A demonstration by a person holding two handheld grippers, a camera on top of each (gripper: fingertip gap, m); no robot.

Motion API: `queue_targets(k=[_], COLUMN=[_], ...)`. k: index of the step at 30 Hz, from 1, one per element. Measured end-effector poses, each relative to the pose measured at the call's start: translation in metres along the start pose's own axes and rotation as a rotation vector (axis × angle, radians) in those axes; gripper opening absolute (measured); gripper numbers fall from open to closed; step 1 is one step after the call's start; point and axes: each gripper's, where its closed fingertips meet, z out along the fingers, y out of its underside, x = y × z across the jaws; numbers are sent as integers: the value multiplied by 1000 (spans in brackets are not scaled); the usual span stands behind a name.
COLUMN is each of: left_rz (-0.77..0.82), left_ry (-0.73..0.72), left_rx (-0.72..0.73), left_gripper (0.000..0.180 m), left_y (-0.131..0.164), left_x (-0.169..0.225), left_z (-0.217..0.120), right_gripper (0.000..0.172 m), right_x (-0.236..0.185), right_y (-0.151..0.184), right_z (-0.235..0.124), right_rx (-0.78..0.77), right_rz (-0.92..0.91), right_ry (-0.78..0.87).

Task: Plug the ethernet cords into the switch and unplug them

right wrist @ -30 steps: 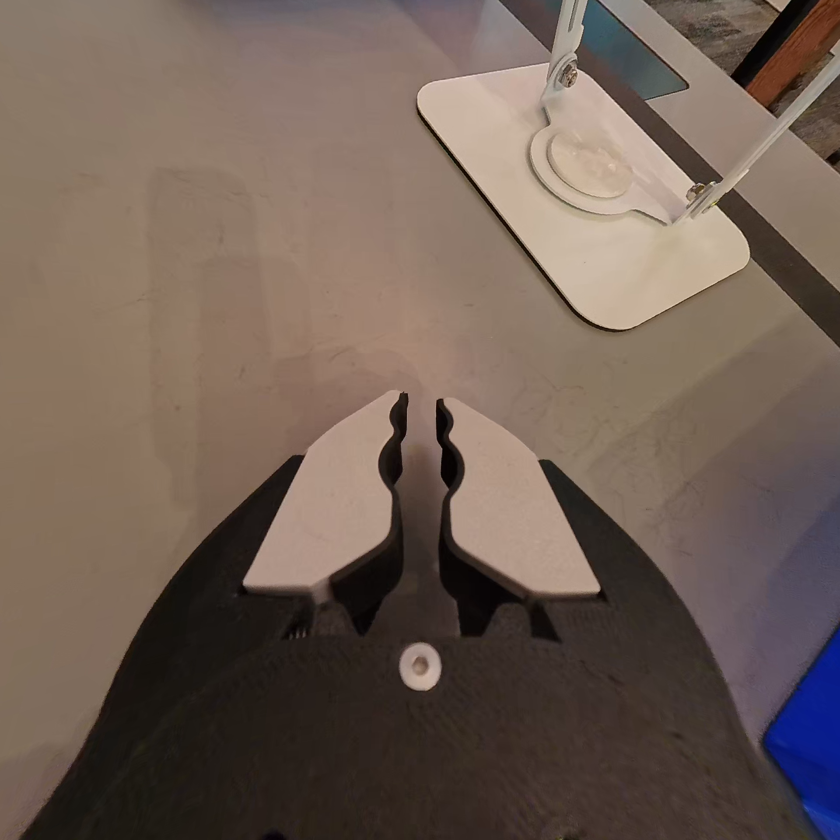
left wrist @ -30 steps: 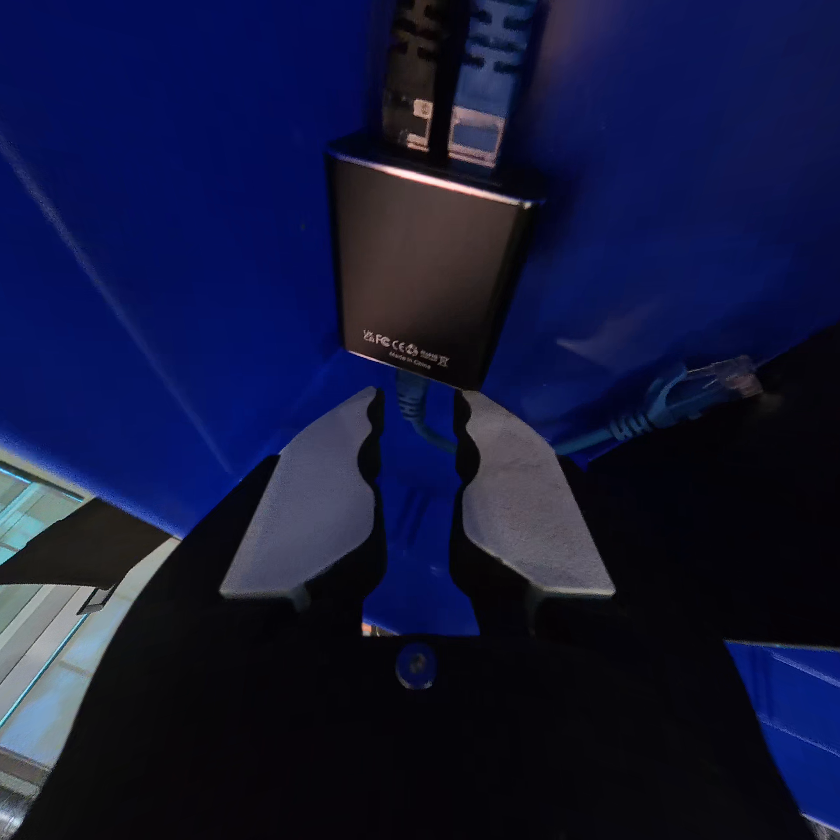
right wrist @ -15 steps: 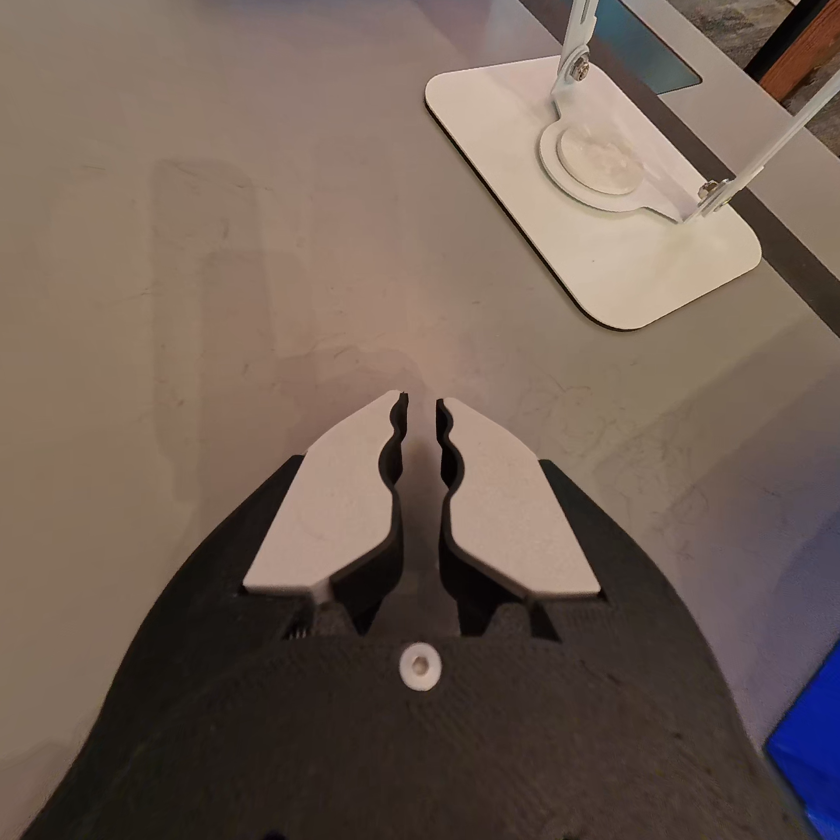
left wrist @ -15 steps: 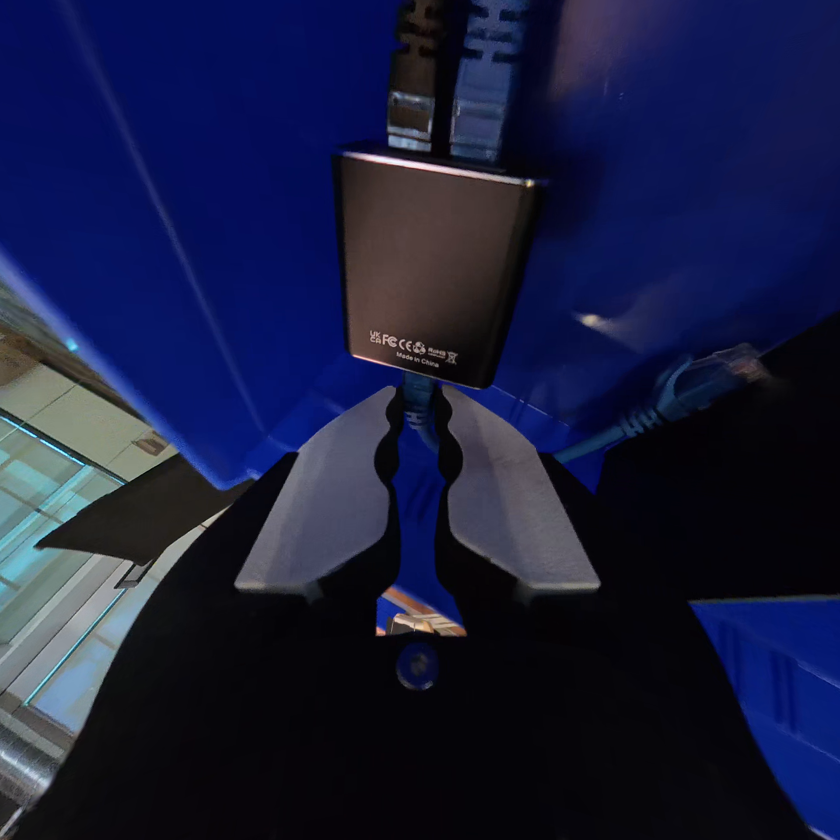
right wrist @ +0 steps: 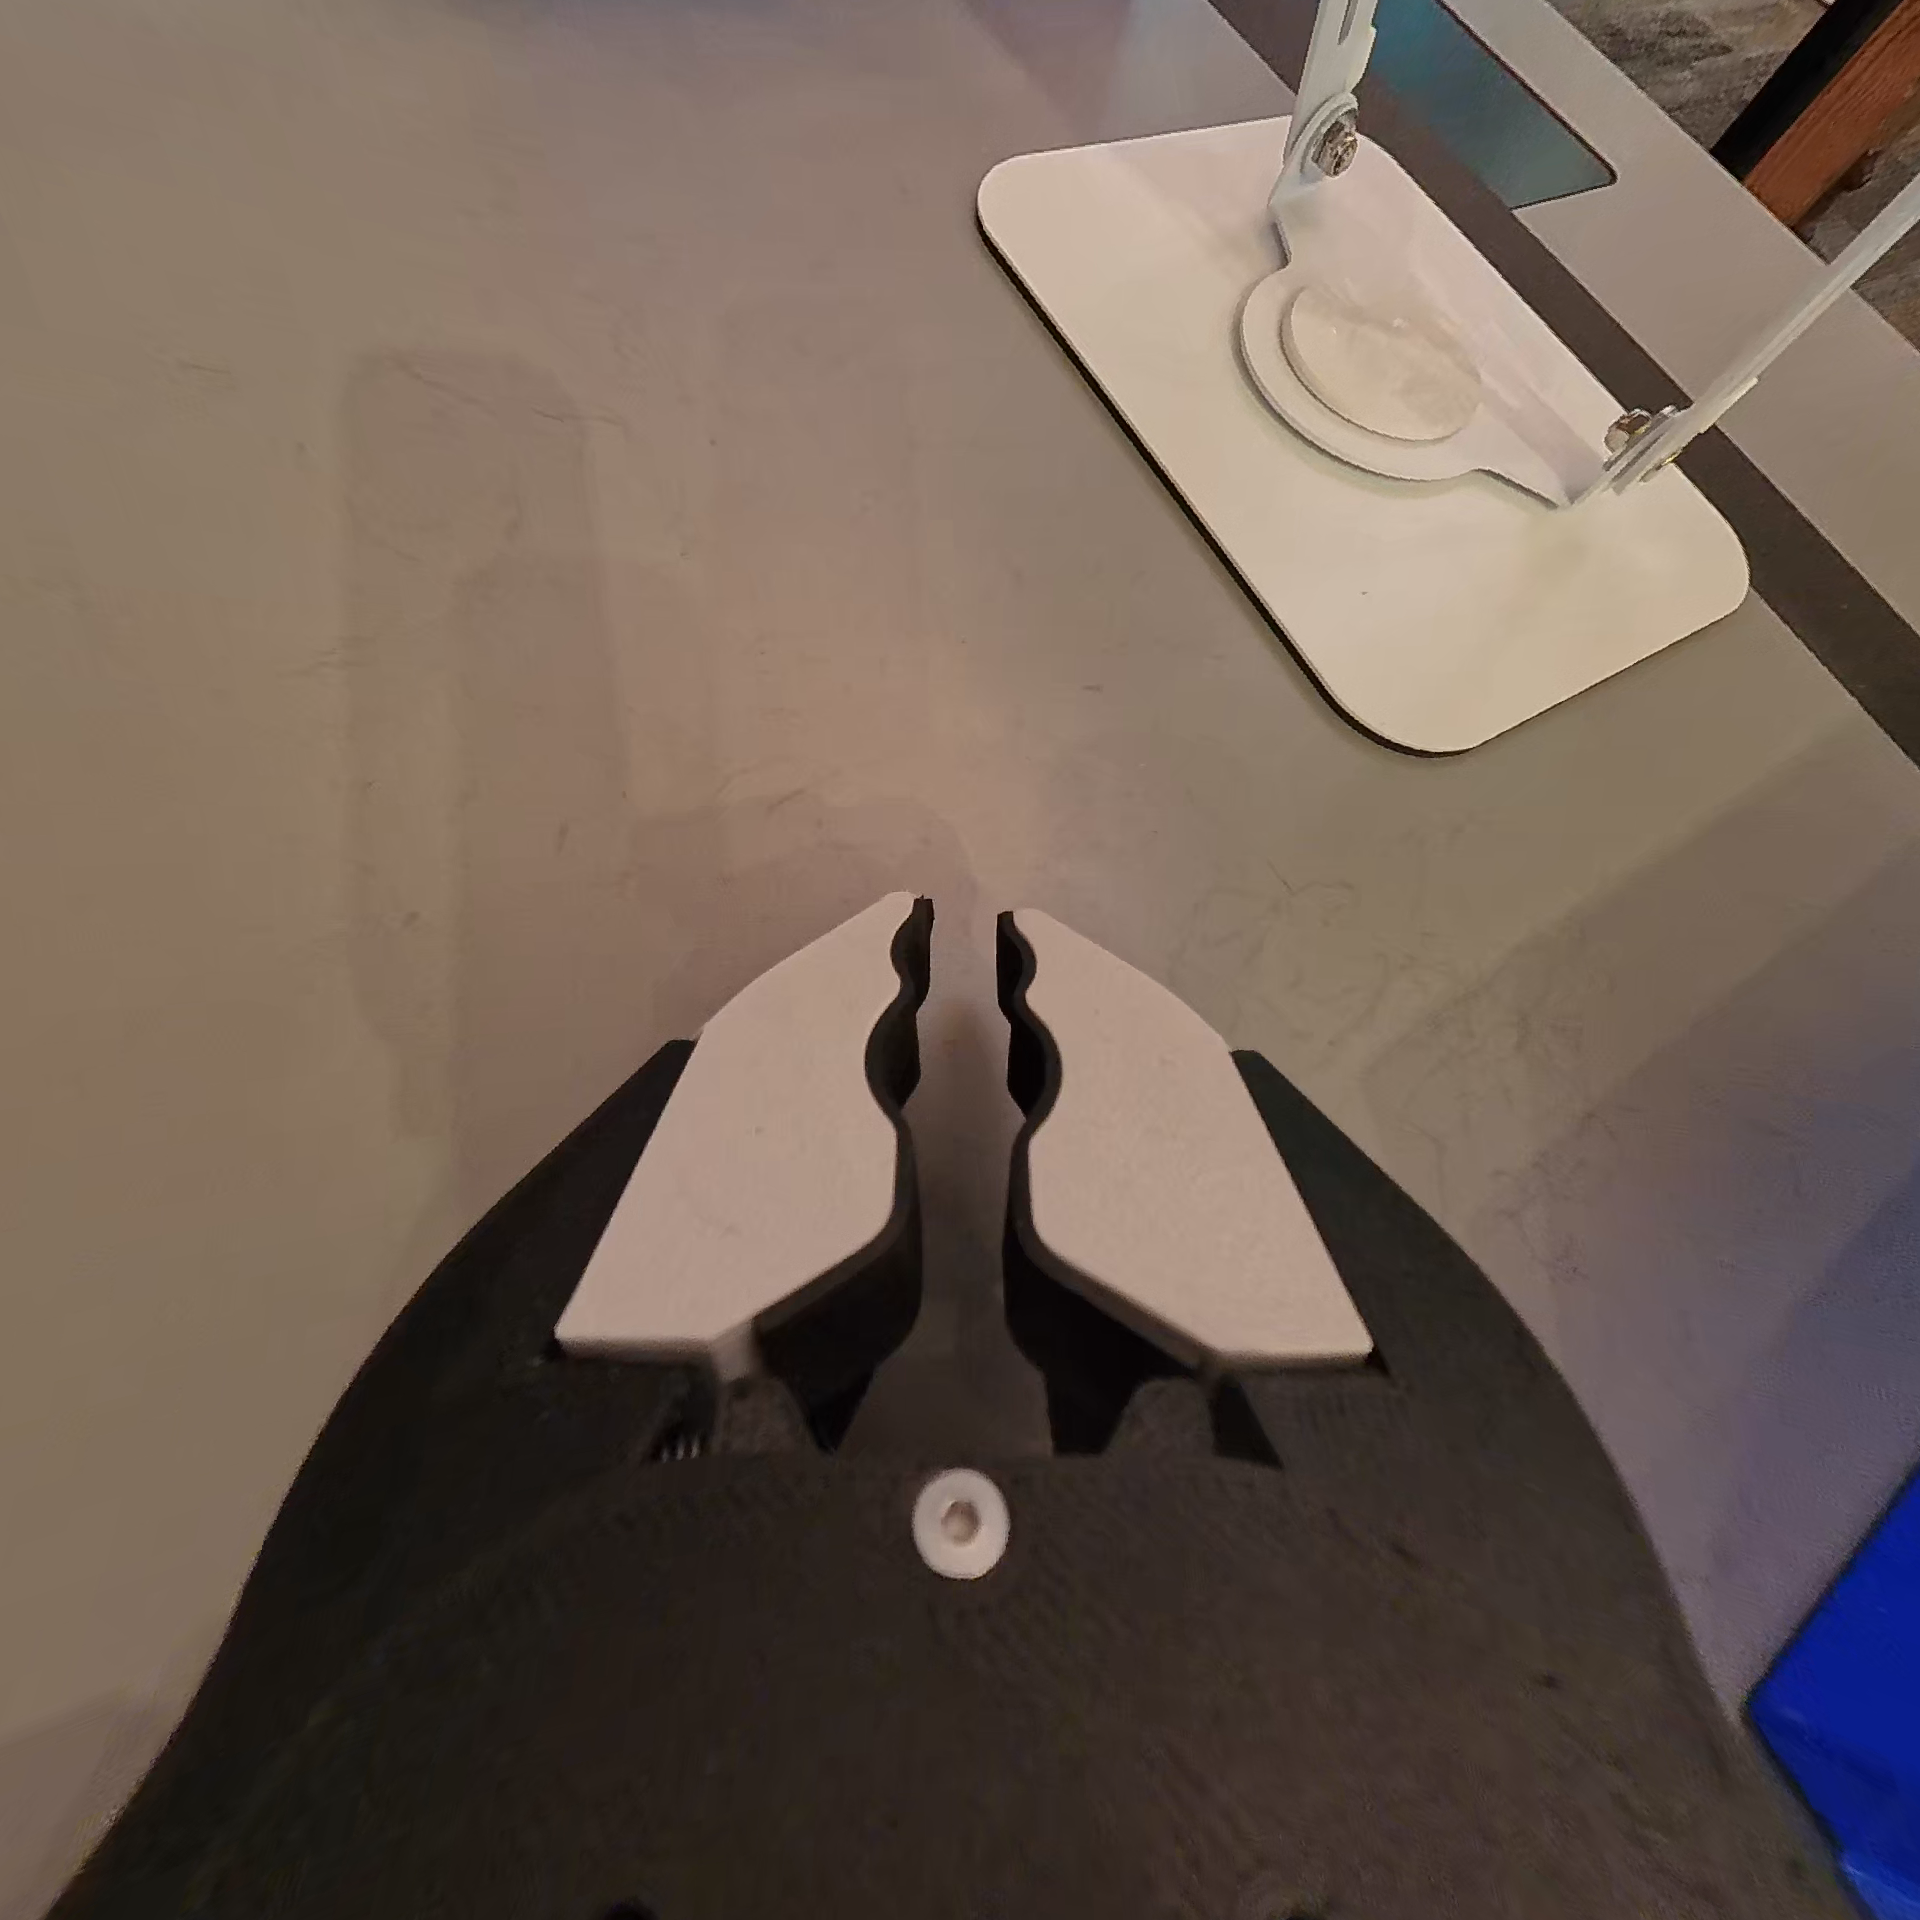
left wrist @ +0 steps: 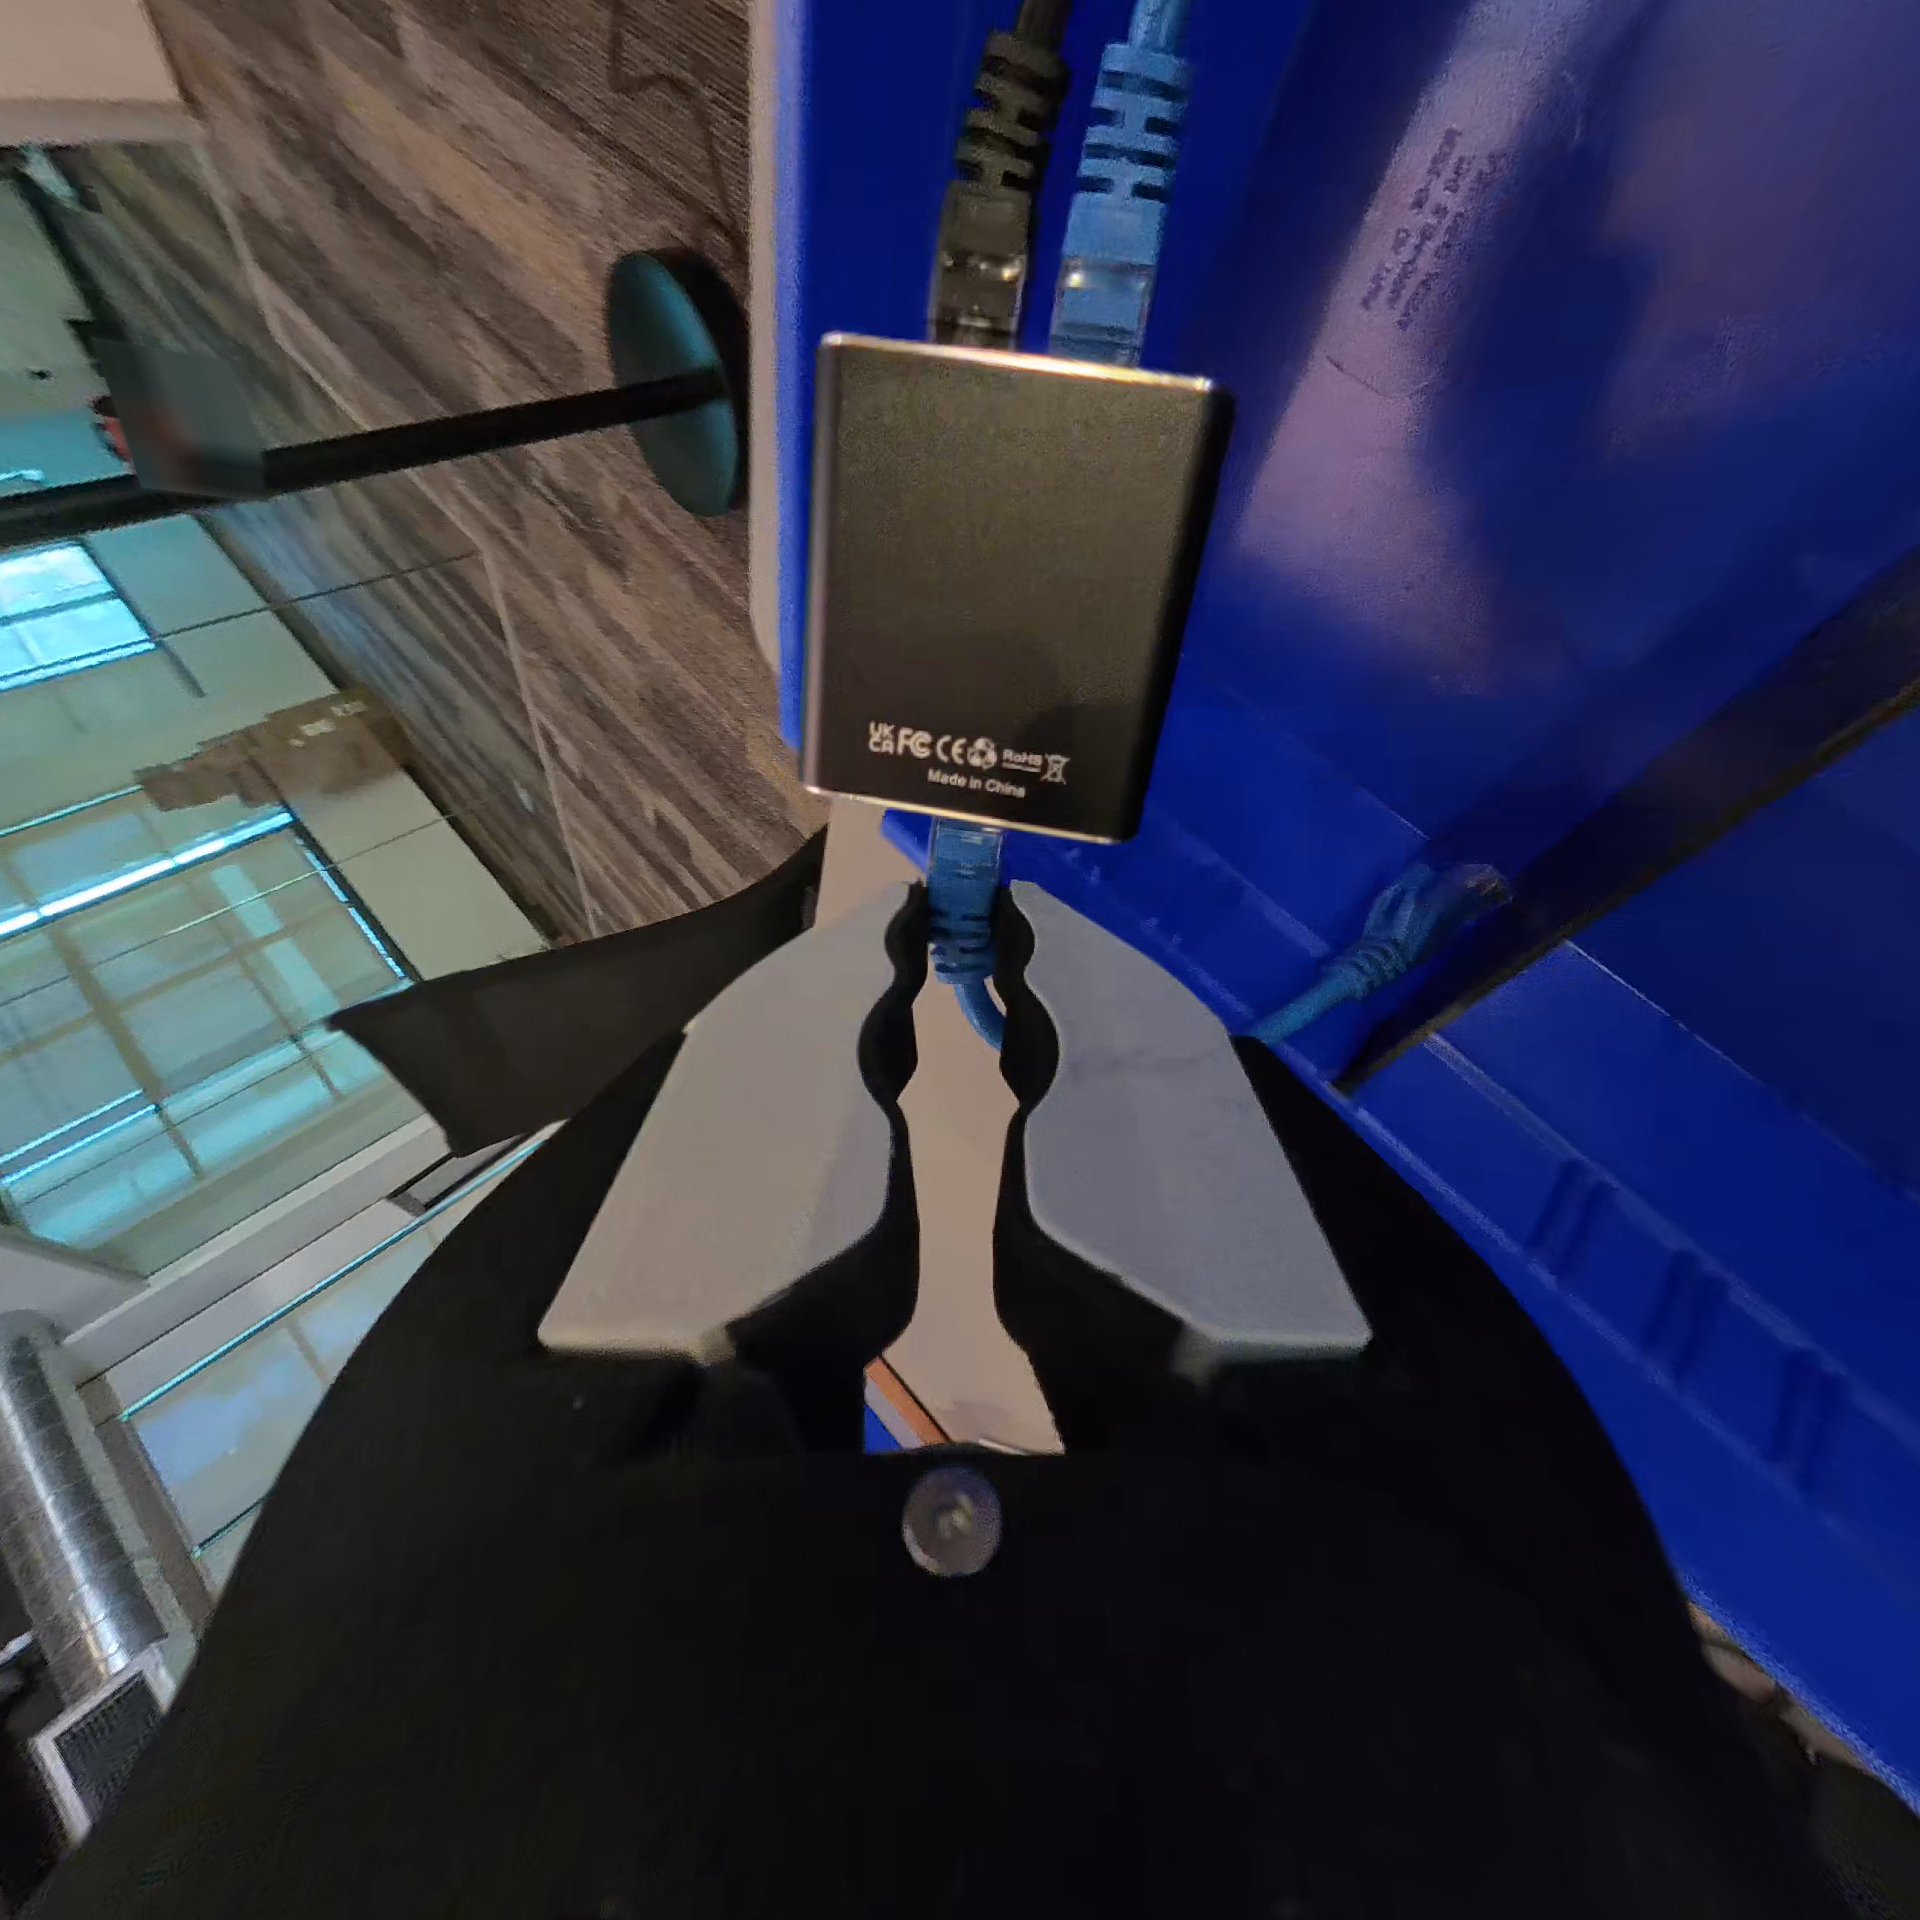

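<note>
My left tool (left wrist: pixel 961 935) is closed on the blue plug (left wrist: pixel 964 902), both pads pressing its boot just below the black switch (left wrist: pixel 1003 582) at frame centre. A black cord (left wrist: pixel 987 197) and a blue cord (left wrist: pixel 1122 197) enter the switch's top edge. My right tool (right wrist: pixel 966 920) stands slightly open and holds nothing, above the tabletop (right wrist: pixel 520 520).

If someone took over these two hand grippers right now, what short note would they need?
Left gripper: closed on the blue plug in the black switch's near end.
Right gripper: slightly open, empty, over the grey table.
Black cord and blue cord are plugged into the far end; a loose blue connector lies in the blue bin.
Left: unplugging them.
</note>
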Motion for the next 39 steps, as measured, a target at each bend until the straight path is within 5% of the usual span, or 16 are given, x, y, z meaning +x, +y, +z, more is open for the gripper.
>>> queue_targets(k=[12,22,30,39], left_rz=[-165,-214,-160,11], left_ry=[-334,-476,-483,-451], left_rx=[163,316,459,650], left_gripper=[11,11,11,11], left_y=[24,34,23,-45], left_x=[-38,-45,1,86], left_z=[-95,-189,-262,-322], right_gripper=[12,13,16,27], right_x=[0,0,2,0], right_y=[0,-1,-6,-32], right_z=[0,0,-6,-35], right_rx=[-2,5,59,223], right_rz=[-2,-3,42,182], right_ry=[3,4,-27,-151])
